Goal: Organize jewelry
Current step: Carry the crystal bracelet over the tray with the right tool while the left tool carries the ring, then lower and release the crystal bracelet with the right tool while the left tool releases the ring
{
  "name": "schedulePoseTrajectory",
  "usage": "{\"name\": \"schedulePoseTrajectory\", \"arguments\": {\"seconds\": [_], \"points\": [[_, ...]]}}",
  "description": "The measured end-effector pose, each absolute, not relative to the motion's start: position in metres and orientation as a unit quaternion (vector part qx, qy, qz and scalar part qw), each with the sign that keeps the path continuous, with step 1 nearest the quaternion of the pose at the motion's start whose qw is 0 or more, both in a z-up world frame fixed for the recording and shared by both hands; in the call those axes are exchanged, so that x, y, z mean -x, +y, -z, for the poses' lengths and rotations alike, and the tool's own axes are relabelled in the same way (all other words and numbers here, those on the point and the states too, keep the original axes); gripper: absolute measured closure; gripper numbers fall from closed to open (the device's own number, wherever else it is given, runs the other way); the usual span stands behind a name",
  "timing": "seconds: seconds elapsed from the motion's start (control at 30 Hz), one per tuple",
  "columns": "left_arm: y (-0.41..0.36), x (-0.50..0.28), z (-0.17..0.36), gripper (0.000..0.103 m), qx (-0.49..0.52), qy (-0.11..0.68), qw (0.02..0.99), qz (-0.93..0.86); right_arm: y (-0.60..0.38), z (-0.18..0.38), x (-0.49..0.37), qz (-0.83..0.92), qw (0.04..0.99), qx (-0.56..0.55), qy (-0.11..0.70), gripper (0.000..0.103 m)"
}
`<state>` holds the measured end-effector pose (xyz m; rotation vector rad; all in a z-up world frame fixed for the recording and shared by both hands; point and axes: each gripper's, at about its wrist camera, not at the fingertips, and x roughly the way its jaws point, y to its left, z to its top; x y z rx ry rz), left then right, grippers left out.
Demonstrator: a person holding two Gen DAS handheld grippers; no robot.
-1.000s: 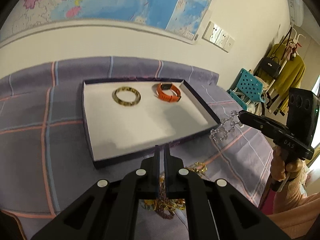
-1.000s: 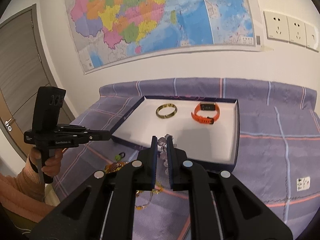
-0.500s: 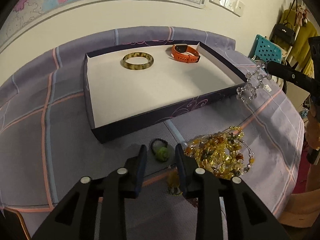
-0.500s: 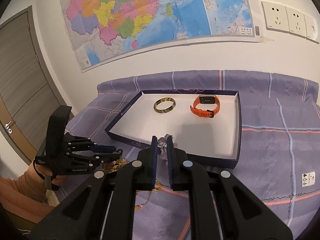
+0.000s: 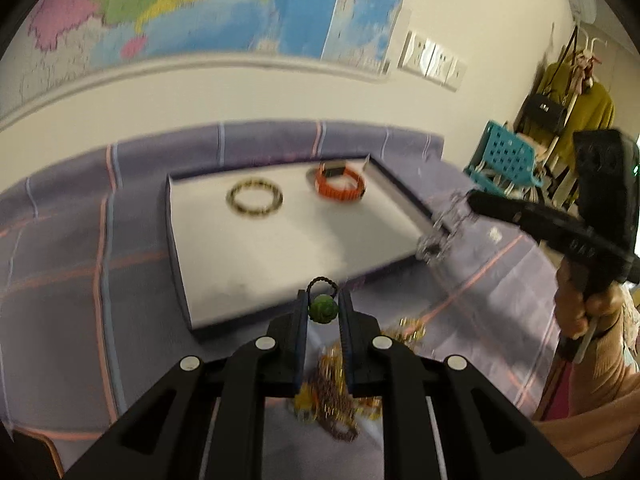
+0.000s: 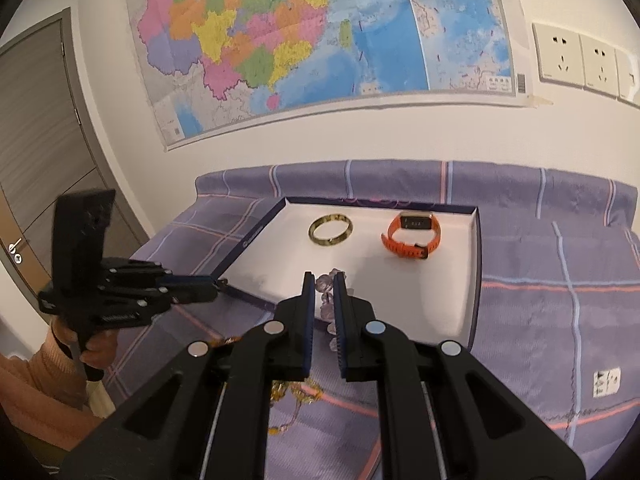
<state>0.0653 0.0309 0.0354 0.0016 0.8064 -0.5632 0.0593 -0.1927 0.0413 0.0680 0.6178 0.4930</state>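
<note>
A shallow white tray lies on the purple checked cloth and holds a mottled bangle and an orange watch. My left gripper hovers at the tray's near edge. Its jaws are closing on a green bead with a black cord loop, which is pinched between the pads and off the cloth. A heap of yellow bead necklaces lies below it. My right gripper is shut on a clear crystal bracelet that dangles over the tray's right corner. In the right wrist view the tray lies straight ahead.
A map and wall sockets hang behind the table. A teal basket and a coat rack stand at the right, a door at the left. A small label lies on the cloth. A person's hand holds the right gripper.
The left gripper dipped with its jaws apart over the green bead, then closed on it and lifted it toward the tray. The right gripper kept still with the bracelet.
</note>
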Motion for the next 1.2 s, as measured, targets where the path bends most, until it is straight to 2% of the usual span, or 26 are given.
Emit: {"name": "schedulePoseTrajectory", "arguments": {"seconds": [0.33,0.8,1.2], "points": [[0.017,-0.103,-0.042,0.090,-0.008,0.374,0.894,0.248,-0.182,-0.045,-0.100,-0.237,0.923,-0.034,0.302,0.094],[0.007,-0.148,-0.020,0.090,-0.004,0.397,0.891,0.219,-0.175,-0.016,-0.150,-0.224,0.912,-0.056,0.340,0.094],[0.001,-0.156,0.002,0.090,-0.012,0.417,0.887,0.200,-0.166,-0.001,-0.156,-0.166,0.921,0.002,0.352,0.093]]}}
